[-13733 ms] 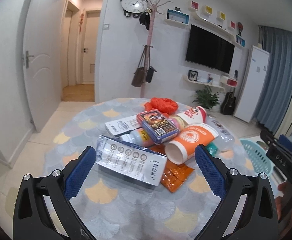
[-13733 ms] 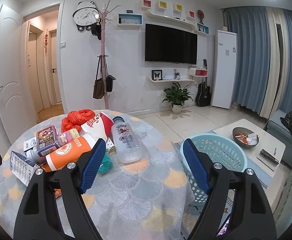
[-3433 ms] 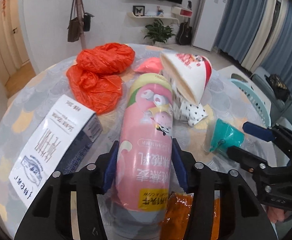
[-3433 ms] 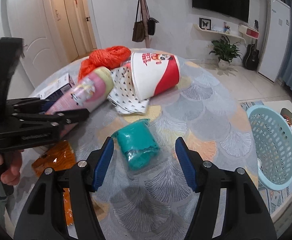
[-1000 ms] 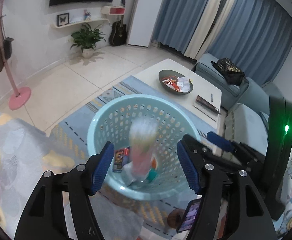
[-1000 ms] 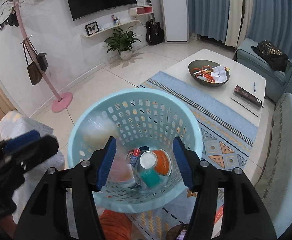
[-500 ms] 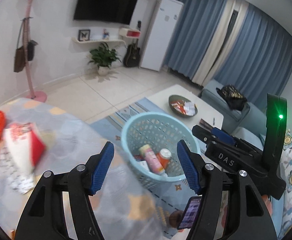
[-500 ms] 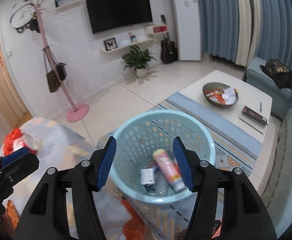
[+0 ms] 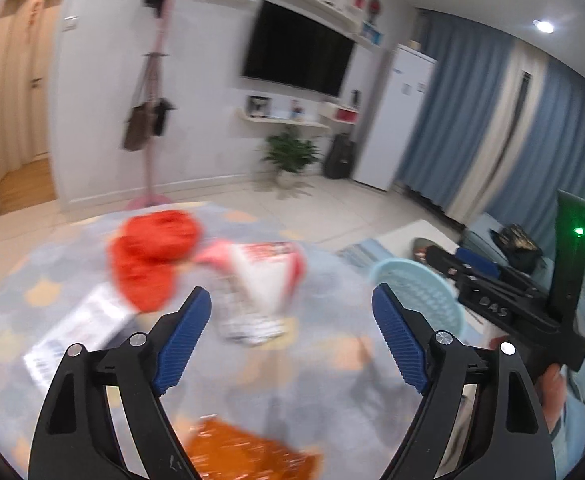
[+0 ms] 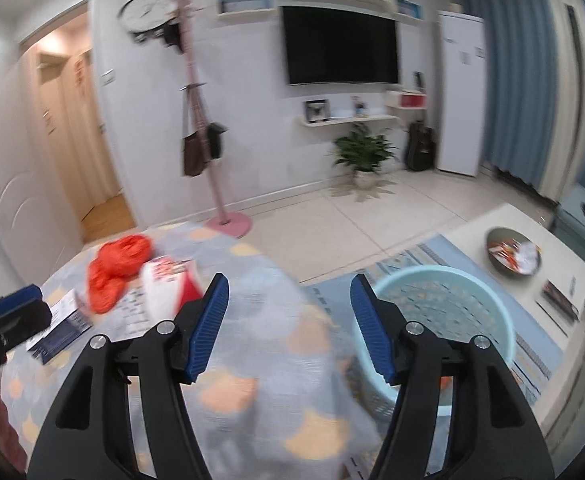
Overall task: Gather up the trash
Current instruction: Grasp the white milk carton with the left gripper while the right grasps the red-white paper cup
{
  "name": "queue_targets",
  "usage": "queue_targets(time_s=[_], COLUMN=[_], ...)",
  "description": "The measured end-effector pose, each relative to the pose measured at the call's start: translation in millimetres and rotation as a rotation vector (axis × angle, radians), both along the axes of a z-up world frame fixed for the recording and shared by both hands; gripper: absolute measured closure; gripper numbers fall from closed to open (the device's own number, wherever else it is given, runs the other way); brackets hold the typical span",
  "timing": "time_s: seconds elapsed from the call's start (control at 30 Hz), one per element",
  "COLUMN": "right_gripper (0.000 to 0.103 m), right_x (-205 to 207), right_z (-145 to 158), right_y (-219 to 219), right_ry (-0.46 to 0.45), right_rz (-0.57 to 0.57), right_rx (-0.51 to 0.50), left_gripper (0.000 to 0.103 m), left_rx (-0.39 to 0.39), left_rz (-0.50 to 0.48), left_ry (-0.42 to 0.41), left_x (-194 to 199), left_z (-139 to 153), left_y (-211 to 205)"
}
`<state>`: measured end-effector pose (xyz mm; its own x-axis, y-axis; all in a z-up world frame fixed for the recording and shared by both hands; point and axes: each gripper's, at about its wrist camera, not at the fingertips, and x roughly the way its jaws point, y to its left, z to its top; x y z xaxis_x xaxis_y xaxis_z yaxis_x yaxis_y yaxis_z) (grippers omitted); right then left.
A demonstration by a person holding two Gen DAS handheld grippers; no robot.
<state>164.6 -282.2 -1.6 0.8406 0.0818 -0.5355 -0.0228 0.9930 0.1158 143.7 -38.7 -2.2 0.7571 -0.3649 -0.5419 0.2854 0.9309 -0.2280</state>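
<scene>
Left tongs (image 9: 292, 308): I see my 2 blue pads spread wide apart with nothing between them, hanging above the surface (image 9: 312, 380).
Right tongs (image 10: 288, 300): here too I read the pads as well apart and empty, over the near edge of the surface (image 10: 252, 360), with the basket to their right.
Basket (image 10: 444, 280): pale blue, perforated, standing on the floor beside the surface; my right view shows its open mouth, but I cannot make out its contents through the blur.
Orange bag (image 9: 152, 256): crumpled plastic lying at the far left of the surface, just beside the paper cup.
Paper cup (image 9: 268, 276): white and red, on its side near the middle, resting on a spotted white wrapper (image 9: 248, 324).
Carton (image 9: 72, 332): white box with dark printed sides, flat at the left, near the orange bag.
Orange packet (image 9: 248, 452): glossy foil lying at the near edge, below my left tongs.
Image quality: both views are smeared by motion, so I cannot read any labels.
Low table (image 10: 532, 248): beyond the basket, carrying 1 dark bowl (image 10: 514, 256).
</scene>
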Motion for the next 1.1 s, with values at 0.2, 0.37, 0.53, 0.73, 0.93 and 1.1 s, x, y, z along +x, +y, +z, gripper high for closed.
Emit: queue_targets(time_s=[0.2, 0.37, 0.53, 0.73, 0.93, 1.1], right_gripper=[0.043, 0.031, 0.019, 0.019, 0.019, 0.019], right_x=[27.2, 51.1, 69.7, 94.1, 106.9, 102.9], right_z=[-10.7, -20.1, -32.1, -55.5, -73.7, -73.1], right_y=[52.2, 81.3, 107.9, 125.5, 126.9, 125.6], right_ry=[0.051, 0.087, 0.097, 0.122, 0.166, 0.149], right_rz=[0.119, 0.163, 0.18, 0.17, 0.168, 0.154], right_rx=[0.004, -0.01, -0.093, -0.162, -0.162, -0.167], left_gripper=[0.016, 0.015, 0.015, 0.015, 0.015, 0.017], left_rx=[0.069, 0.128, 0.128, 0.183, 0.212, 0.215], left_rz=[0.122, 0.198, 0.182, 0.178, 0.191, 0.181], left_ry=[0.039, 0.105, 0.17, 0.168, 0.168, 0.167], left_x=[5.9, 21.7, 36.1, 37.8, 42.3, 44.4], left_z=[-15.9, -40.5, -65.0, -76.0, -84.9, -87.5], left_y=[72.7, 118.5, 133.9, 130.3, 127.7, 123.5])
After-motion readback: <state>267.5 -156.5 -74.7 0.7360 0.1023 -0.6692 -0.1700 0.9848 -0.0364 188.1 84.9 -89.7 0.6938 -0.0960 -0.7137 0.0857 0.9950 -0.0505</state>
